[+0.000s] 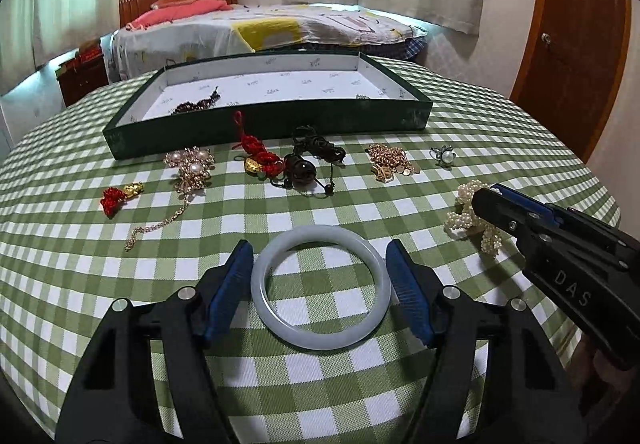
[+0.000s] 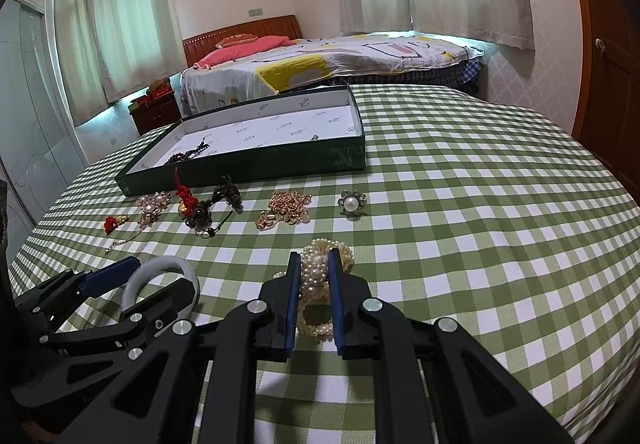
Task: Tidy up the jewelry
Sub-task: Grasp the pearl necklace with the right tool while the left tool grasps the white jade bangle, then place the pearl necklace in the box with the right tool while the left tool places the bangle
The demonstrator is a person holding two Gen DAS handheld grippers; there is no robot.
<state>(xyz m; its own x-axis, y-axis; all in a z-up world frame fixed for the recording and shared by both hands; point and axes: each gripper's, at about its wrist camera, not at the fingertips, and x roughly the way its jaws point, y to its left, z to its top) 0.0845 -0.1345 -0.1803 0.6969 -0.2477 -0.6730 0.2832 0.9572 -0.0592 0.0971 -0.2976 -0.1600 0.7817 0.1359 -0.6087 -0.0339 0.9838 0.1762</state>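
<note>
A pale jade bangle (image 1: 320, 286) lies flat on the green-and-white checked tablecloth (image 1: 280, 384), between the spread blue-padded fingers of the left gripper (image 1: 320, 256); the pads sit just beside the ring's outer rim on either side, and I cannot tell whether they touch it. To its right, a bundle of pearl bracelets (image 2: 320, 284) rests on the cloth with the right gripper (image 2: 316, 264) closed in around it, both blue pads pressed against the beads. Farther back a row of pieces is laid out across the cloth: a small red knot charm with a gold bead (image 1: 118, 196), a pearl-and-gold brooch with a trailing chain (image 1: 190, 168), a red corded bracelet (image 1: 256, 152), a dark beaded bracelet with black cord (image 1: 310, 160), a heap of gold chain (image 1: 390, 162), and a pearl flower ring (image 2: 352, 204) on its own at the right end. Behind that row stands a shallow dark green tray (image 1: 260, 124) with a white printed lining, holding a dark beaded string (image 1: 198, 104) near its left end. Beyond the table there is a bed (image 2: 340, 60) with a patterned cover and pink pillows, curtained windows, and a wooden door (image 1: 576, 36) on the right.
</note>
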